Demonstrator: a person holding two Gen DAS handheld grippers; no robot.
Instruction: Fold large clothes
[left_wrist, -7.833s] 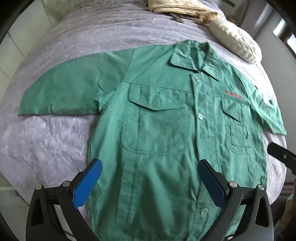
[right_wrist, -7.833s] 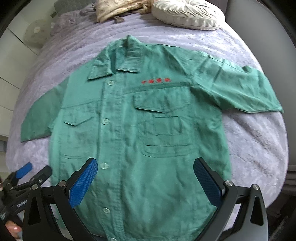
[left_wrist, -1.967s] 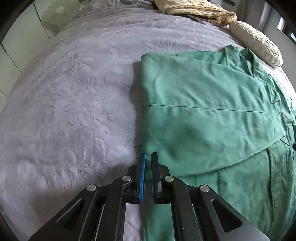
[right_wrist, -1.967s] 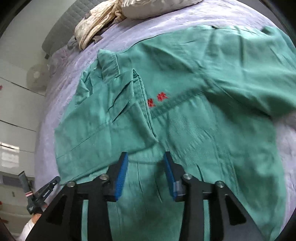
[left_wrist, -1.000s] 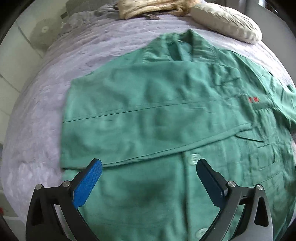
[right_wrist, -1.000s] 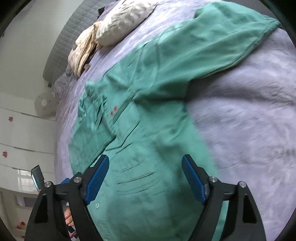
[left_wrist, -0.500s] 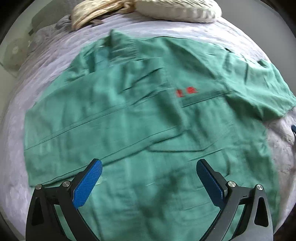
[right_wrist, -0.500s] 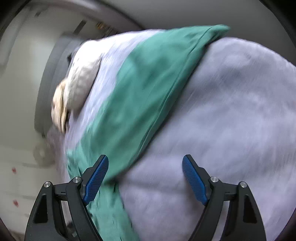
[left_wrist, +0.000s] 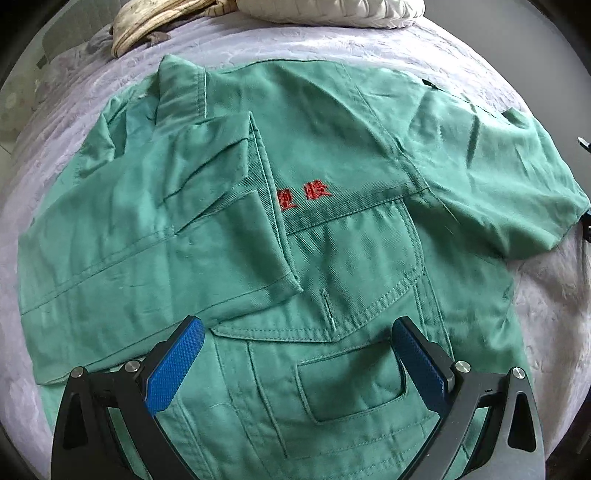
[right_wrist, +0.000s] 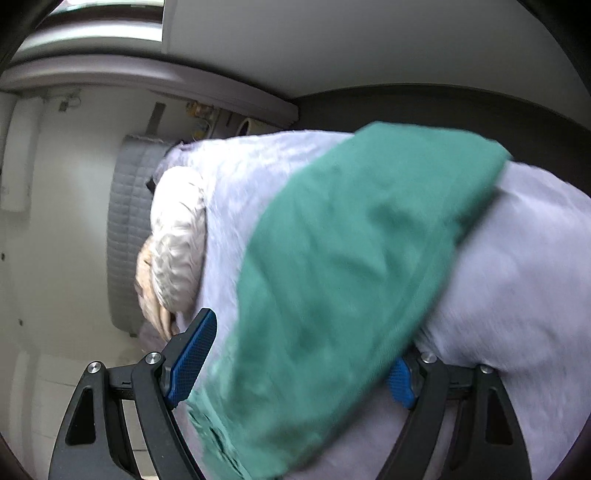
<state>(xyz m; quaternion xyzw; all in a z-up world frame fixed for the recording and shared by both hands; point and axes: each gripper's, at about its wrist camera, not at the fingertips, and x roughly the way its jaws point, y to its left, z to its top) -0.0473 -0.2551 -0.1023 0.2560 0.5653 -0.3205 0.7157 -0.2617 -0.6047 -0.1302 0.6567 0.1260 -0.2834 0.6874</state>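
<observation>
The green cotton work shirt (left_wrist: 332, 229) lies on the lilac-covered bed (left_wrist: 461, 66), one sleeve folded across its chest. Left gripper (left_wrist: 295, 363) hovers above, fingers wide apart, empty. Right gripper (right_wrist: 295, 358) fingers spread wide around the other sleeve (blurred), not clamping.

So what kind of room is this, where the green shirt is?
Most likely a bedroom. The green button-up work shirt lies spread on a bed with a fuzzy lilac bedspread, a puffy cream pillow sits at its far end, and a grey quilted headboard stands behind it.
</observation>
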